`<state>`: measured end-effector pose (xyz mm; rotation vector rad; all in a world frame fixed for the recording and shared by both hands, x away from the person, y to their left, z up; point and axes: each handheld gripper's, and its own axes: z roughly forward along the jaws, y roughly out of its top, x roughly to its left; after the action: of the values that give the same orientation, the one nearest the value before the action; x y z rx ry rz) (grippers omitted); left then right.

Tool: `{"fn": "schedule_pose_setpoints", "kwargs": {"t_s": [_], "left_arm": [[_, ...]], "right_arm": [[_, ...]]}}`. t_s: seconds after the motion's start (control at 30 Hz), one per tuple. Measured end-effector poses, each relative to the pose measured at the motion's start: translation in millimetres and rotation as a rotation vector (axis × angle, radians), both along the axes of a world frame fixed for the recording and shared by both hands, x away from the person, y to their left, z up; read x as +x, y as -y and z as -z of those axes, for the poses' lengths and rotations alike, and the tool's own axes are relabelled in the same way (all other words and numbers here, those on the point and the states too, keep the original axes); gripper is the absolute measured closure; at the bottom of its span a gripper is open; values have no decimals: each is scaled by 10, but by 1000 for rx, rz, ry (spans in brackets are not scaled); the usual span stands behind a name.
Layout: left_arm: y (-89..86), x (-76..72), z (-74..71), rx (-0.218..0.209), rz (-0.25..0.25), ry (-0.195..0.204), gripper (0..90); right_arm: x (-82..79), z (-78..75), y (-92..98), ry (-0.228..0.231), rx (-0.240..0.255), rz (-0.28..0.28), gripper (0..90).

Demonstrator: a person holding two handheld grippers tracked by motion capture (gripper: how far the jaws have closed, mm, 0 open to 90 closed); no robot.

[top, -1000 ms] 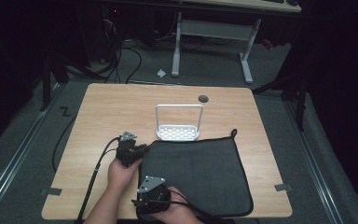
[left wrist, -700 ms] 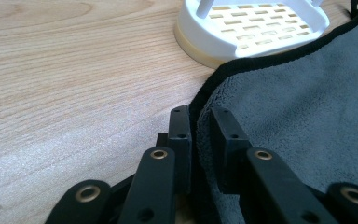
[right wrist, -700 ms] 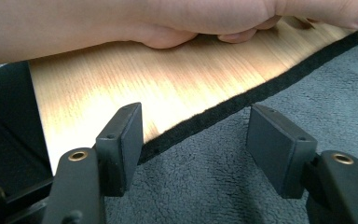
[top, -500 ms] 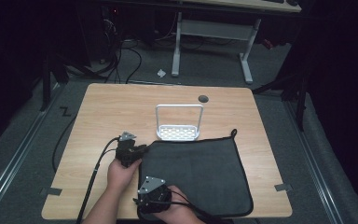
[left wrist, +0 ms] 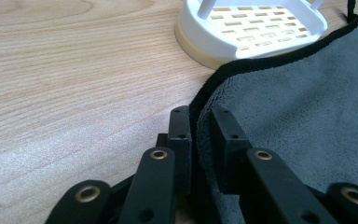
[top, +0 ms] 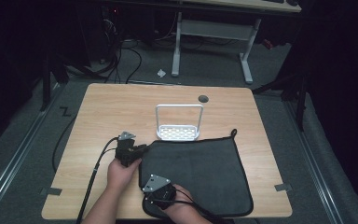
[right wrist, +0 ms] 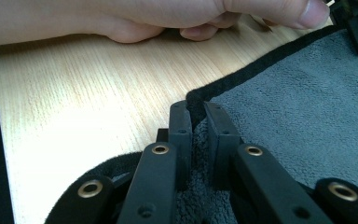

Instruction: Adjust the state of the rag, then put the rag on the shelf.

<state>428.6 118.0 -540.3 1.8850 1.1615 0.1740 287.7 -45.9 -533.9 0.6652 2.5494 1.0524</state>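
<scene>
Microfibre cloth (top: 196, 177), dark grey with a black stitched hem, lies flat on the near right part of the wooden tabletop (top: 107, 112), its far edge just beside a white slotted soap dish (top: 178, 132) with a tall wire handle. The left gripper (top: 137, 150) has its fingers (left wrist: 180, 135) clamped on the cloth's left hem. The right gripper (right wrist: 196, 122) has just been closing, and its fingers (right wrist: 181, 126) now pinch the hem at the near left corner. The pile looks soft and napped; the tabletop shows pale wood grain.
</scene>
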Motion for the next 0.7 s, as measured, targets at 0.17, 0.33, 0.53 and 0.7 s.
{"fn": "schedule_pose_setpoints", "kwargs": {"t_s": [0.17,0.33,0.53,0.7], "left_arm": [[-5,10,3,-11,18,-9,810],[-25,9,-7,-31,15,-4,816],[-87,-137,-63,-79,-11,44,814],[-220,-248,-114,-131,-49,50,814]], "right_arm": [[-93,-157,41,56,47,-16,835],[-113,-243,109,71,89,-8,835],[-98,-369,148,67,133,-37,835],[-172,-449,27,96,121,-78,834]]}}
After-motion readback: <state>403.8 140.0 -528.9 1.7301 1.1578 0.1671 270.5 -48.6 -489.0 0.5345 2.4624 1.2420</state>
